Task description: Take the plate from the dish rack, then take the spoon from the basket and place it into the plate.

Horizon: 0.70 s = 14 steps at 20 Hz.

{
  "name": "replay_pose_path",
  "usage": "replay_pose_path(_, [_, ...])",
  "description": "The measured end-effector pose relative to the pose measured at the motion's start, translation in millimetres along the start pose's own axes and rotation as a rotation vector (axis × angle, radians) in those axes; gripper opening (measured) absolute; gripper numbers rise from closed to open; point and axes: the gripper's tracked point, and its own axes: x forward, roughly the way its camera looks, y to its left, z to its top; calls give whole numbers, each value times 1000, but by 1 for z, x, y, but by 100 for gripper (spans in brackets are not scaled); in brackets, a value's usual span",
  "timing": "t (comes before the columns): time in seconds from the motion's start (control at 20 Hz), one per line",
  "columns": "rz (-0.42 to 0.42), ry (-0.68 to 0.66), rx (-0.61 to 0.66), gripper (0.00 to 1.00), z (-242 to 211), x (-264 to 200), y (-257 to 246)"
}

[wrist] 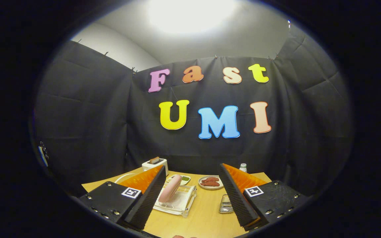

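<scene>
Gripper (190, 201) held above the near edge of a light wooden tabletop (207, 215), fingers spread wide apart, released, nothing between them. Left finger (149, 198) and right finger (235, 198) each have a black ribbed pad w/ an orange backing; a square black-and-white marker sits on each finger's mount.

Task items: pink plate (170, 188) stands on edge, tilted, in a clear dish rack (179, 200) that lies just ahead of the left finger, partly hidden behind that finger's tip. Plate not yet taken out. Small metal-mesh basket (226, 204) sits on the tabletop just beside the inner face of the right finger; spoon too small to make out inside it, cannot tell.

Other items, further back: white dish of reddish-brown food (210, 181) beyond the gap between the fingers, approx. centre of tabletop; shallow dish w/ green contents (185, 178) just behind the rack; white toaster (155, 164) at the far left corner w/ a brown item in its slot; a small bottle w/ white cap (242, 167) behind the right finger's orange backing. A pale curved rim (124, 177) shows behind the left finger; what it belongs to is unclear.
</scene>
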Motion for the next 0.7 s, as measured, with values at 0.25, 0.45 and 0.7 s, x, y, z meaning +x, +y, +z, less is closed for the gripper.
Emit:
replay_pose_path(0.25, [-101,25,23,98,-8,62,40])
replay_pose_path(0.45, [-165,100,26,98,-41,106,49])
replay_pose_path(0.7, [-151,198,-43,98,-84,147,52])
